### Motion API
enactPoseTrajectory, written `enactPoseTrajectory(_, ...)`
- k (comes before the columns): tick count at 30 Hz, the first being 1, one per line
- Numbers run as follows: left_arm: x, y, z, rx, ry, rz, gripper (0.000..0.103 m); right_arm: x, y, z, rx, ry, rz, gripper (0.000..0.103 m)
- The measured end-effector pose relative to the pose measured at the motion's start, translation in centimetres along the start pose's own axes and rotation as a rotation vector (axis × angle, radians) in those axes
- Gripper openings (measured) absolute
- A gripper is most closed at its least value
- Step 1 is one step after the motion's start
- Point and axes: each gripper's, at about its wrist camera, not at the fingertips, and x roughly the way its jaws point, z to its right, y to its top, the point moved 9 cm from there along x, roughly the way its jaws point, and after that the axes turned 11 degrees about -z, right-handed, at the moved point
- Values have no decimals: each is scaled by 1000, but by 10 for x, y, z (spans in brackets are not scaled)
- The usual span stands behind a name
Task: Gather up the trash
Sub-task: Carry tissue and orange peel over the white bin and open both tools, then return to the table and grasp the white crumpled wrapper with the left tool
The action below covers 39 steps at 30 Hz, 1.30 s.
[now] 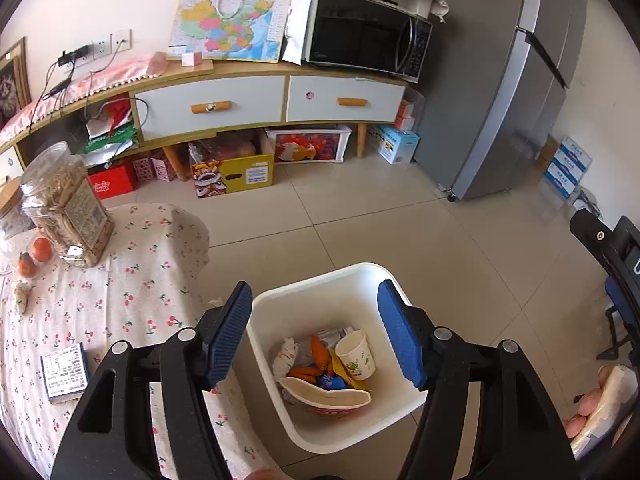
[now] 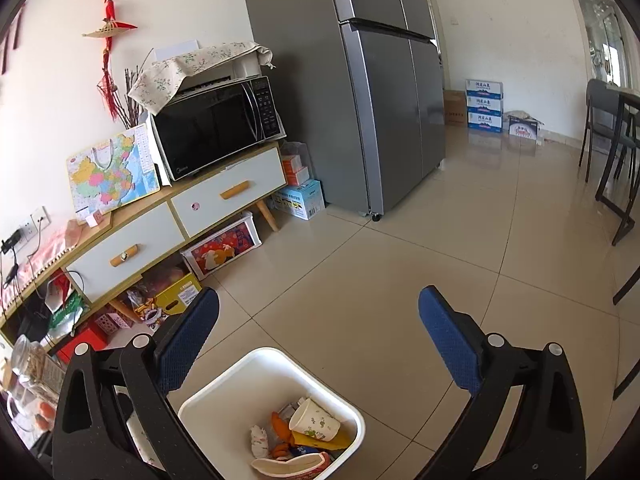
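Observation:
A white trash bin (image 1: 320, 284) stands on the tiled floor beside the table. In it lie a paper cup (image 1: 356, 354), a paper bowl (image 1: 324, 398), orange peel (image 1: 320, 354) and crumpled wrappers. My left gripper (image 1: 316, 328) hangs open and empty above the bin. The bin also shows in the right wrist view (image 2: 224, 384), with the paper cup (image 2: 316, 420) and bowl (image 2: 292, 465) inside. My right gripper (image 2: 320, 336) is open and empty above the bin's far side. A small printed box (image 1: 64, 372) lies on the table.
The table with a cherry-print cloth (image 1: 132, 300) holds a plastic jar (image 1: 68, 208) and oranges (image 1: 36, 256). A sideboard (image 1: 248, 100) with a microwave (image 1: 364, 36) and a grey fridge (image 1: 508, 80) stand beyond. Boxes sit under the sideboard. Dark chairs (image 2: 612, 152) stand far right.

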Motion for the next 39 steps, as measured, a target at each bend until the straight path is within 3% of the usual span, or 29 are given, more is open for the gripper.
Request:
enactPoseTrajectory(4, -24, 3, -28, -31, 111, 90, 84, -6, -6, -18, -74, -2, 11, 96)
enactPoseTrajectory(11, -62, 5, -78, -105, 259, 198, 94, -15, -24, -60, -203, 23, 10, 96)
enactPoseTrajectory(26, -84, -12, -163, -210, 363, 205, 94, -37, -65, -155, -395, 73, 34, 96)
enactPoseTrajectory(32, -83, -23, -204, -256, 390, 184, 94, -40, -83, -193, -444, 101, 21, 96)
enactPoseTrajectory(39, -63, -37, -273, -334, 444, 101, 94, -45, -124, -242, -547, 167, -31, 96)
